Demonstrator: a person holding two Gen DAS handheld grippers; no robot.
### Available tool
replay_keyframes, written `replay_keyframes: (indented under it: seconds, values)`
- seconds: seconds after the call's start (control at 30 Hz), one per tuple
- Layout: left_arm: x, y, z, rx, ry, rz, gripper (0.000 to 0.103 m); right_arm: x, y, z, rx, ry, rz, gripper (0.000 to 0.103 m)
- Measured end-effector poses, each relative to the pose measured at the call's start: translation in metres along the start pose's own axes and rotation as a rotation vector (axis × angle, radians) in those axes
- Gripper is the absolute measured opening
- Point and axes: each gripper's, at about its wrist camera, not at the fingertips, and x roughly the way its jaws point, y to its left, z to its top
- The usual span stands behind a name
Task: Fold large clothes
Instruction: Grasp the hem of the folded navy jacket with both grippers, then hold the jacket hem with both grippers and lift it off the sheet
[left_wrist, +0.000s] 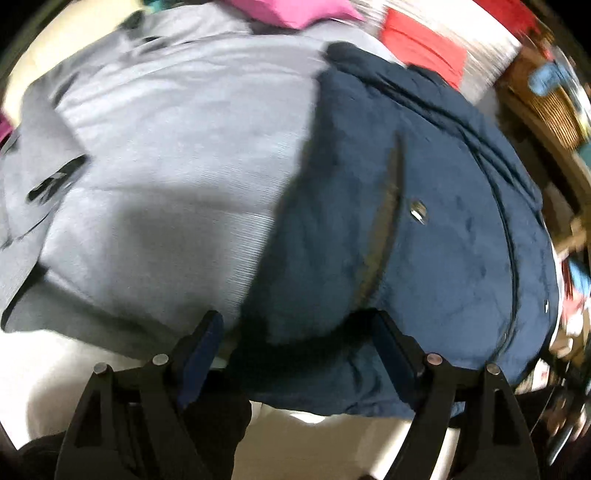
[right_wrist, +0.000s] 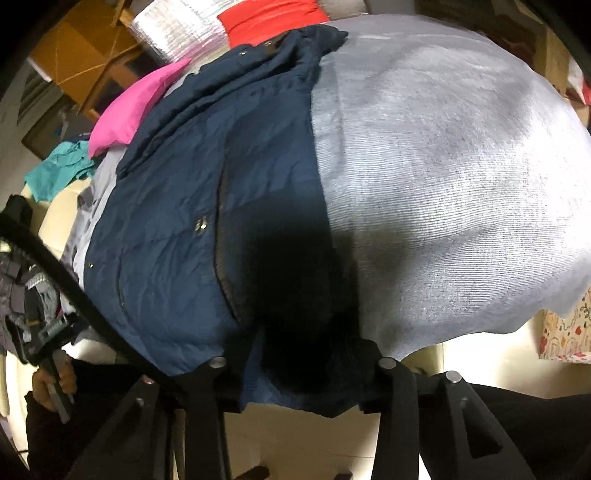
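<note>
The left gripper (left_wrist: 295, 332) stands released, its jaws spread over the near hem of the navy jacket (left_wrist: 424, 229). The right gripper's (right_wrist: 299, 354) jaws are hidden in dark fabric; its hold is unclear. The jacket overlaps a grey garment (right_wrist: 443, 177). Beyond it lies blurred pink cloth (left_wrist: 295, 11). No writing is readable.

Cream-white smooth surface (right_wrist: 461, 354), bare along the near edge. Directly on it: pale grey ribbed knit garment (right_wrist: 443, 177), spread wide; pink cloth (right_wrist: 122, 122) and teal cloth (right_wrist: 55, 173) at the far side.
</note>
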Motion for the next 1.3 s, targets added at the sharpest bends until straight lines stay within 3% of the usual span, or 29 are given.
replay_keyframes:
  seconds: [0.13, 0.3, 0.37, 0.57, 0.7, 0.83, 1.03, 1.13, 1.3]
  values:
    - [0.006, -0.006, 0.002, 0.022, 0.017, -0.049, 0.081, 0.005, 0.005, 0.0, -0.017, -0.003, -0.012, 0.046]
    - [0.002, 0.005, 0.002, -0.031, 0.02, -0.144, 0.046, 0.005, 0.009, -0.001, -0.036, 0.01, 0.009, 0.046]
    - [0.0, 0.005, 0.003, -0.026, 0.019, -0.167, 0.041, 0.003, 0.009, -0.002, -0.033, 0.016, 0.02, 0.046]
    - [0.007, -0.005, 0.002, -0.01, 0.02, -0.18, 0.041, -0.002, 0.006, -0.001, -0.007, 0.007, 0.024, 0.046]
    - [0.008, -0.008, 0.001, 0.0, 0.022, -0.172, 0.053, -0.006, 0.001, 0.001, 0.011, -0.013, 0.024, 0.046]
    - [0.009, -0.026, 0.0, 0.065, 0.02, -0.189, 0.053, -0.013, -0.01, 0.003, 0.06, -0.044, 0.024, 0.046]
    - [0.013, -0.038, 0.003, 0.088, 0.022, -0.247, 0.052, -0.013, -0.025, 0.003, 0.146, -0.042, 0.084, 0.046]
    - [0.012, -0.04, 0.004, 0.095, 0.021, -0.274, 0.051, -0.006, -0.019, 0.003, 0.121, -0.03, 0.071, 0.046]
    - [0.016, -0.042, 0.004, 0.109, 0.027, -0.239, 0.052, 0.009, 0.0, -0.001, 0.039, 0.0, 0.047, 0.046]
